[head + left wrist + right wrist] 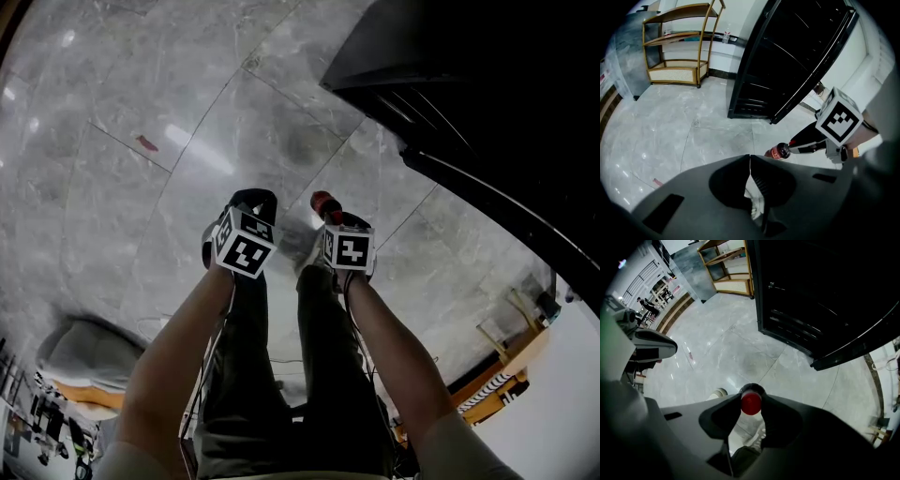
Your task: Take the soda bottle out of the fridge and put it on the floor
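While hanging well above the grey marble-tiled floor (187,141), gripping the dark cola soda bottle with red cap and red label (779,151) in the right hand-held gripper (330,216), jaws clamping on the neck at the cap. Sitting already clear of the tall black fridge (487,94), looming at two o'clock in the head view with its door standing open. Carrying nothing in the left hand-held gripper (750,158), jaws pressing together, hovering at eleven o'clock of the person's legs and just beside the right one. Pointing the bottle body outward rather than straight down, judging by the left gripper view, so not yet lining up the base with the floor.

Risking, from here, a slip: pinching only a narrow, round neck, with the whole weight of the liquid pulling beyond the pads and possibly twisting loose during the lowering. Risking also a tipped landing: touching down on an edge of the base, then toppling and rolling across the smooth, glossy tiles. Risking a drop and a bounce by letting go too high. Risking a knock against the open door by swinging toward two o'clock, or crowding the person's light shoe (717,393) by lowering toward six o'clock.
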